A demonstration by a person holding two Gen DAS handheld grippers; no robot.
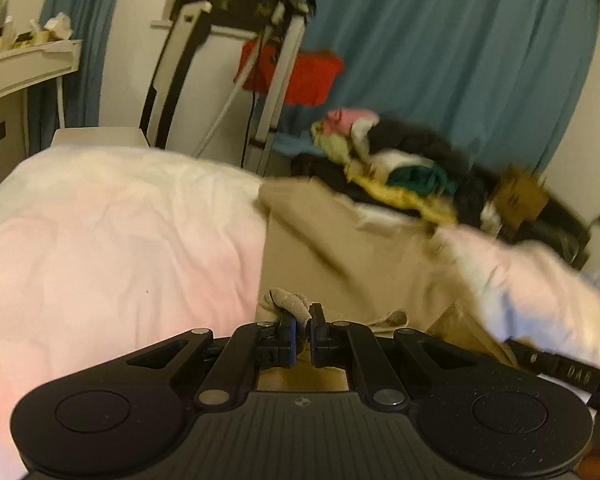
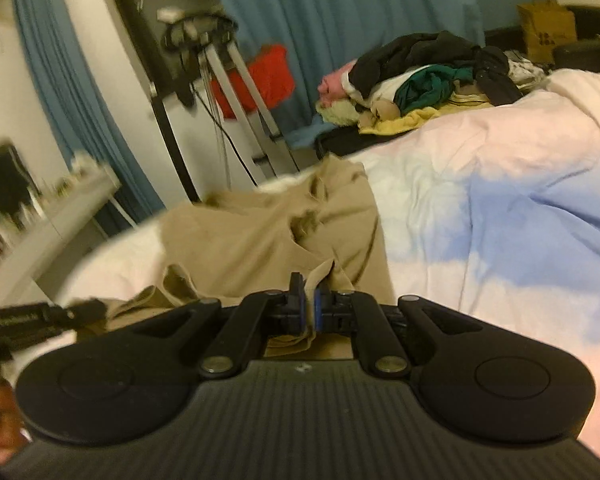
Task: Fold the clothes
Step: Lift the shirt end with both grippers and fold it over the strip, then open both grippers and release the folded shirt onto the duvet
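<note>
Both tongs pinch the tan garment over the bed.

We read little writing: pale lettering along the black bar (image 1: 556, 368) at the right edge of the left wrist view, too blurred to make out, and dark marks on the brown paper bag (image 2: 546, 28) that we cannot decipher. Our left tongs (image 1: 303, 320) are drawn nearly together, nipping a bunched edge of the tan garment (image 1: 340, 248). Our right tongs (image 2: 308, 300) are likewise squeezed narrow, with a fold of the same cloth clamped between the blue pads. The garment lies spread on the pink, white and blue bed cover (image 2: 480, 208), stretching away from both tongs toward the heap of mixed clothes (image 2: 420, 76) at the bed's far end.
</note>
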